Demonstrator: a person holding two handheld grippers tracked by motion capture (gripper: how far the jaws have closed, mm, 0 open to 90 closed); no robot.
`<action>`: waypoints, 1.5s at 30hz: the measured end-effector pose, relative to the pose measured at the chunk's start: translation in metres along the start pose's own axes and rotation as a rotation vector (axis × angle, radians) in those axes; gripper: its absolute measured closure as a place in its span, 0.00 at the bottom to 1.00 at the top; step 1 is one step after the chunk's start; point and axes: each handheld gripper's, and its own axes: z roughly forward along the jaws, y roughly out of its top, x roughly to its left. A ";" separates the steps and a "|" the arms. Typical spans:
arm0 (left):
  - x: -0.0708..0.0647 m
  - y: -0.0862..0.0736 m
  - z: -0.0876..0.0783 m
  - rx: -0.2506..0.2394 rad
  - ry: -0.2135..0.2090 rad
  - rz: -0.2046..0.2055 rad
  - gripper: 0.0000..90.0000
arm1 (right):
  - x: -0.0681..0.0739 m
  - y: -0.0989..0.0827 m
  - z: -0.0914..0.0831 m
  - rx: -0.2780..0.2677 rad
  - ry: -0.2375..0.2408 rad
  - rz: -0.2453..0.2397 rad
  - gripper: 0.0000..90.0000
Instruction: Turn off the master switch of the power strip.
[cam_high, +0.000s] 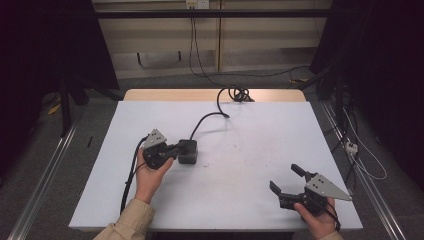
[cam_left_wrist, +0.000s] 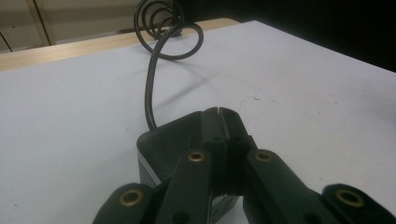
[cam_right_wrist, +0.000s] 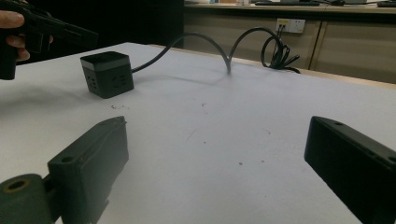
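Near right on the white worktop (cam_high: 240, 200): right tool (cam_high: 289, 181), jaws spread wide, nothing between them. Near left: left tool (cam_high: 176, 149), jaws pressed together, tips over the near edge of a black cube-shaped power socket block (cam_high: 188, 152); whether touching, cannot tell. From the block, a black cable (cam_high: 207, 117) arching to coils at the far edge.

Dim room w/ dark edges; table (cam_high: 240, 190) evenly lit from above, soft shadows, slight blur.
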 end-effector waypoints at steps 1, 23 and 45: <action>0.000 0.000 0.000 0.001 0.000 0.000 1.00 | 0.000 0.000 0.000 0.000 0.000 0.001 0.06; -0.001 -0.003 0.004 0.021 -0.002 0.001 1.00 | 0.000 0.000 0.000 -0.001 0.010 0.007 0.06; -0.001 -0.003 0.005 0.036 0.007 0.001 1.00 | 0.000 0.000 0.000 -0.007 0.012 0.012 0.06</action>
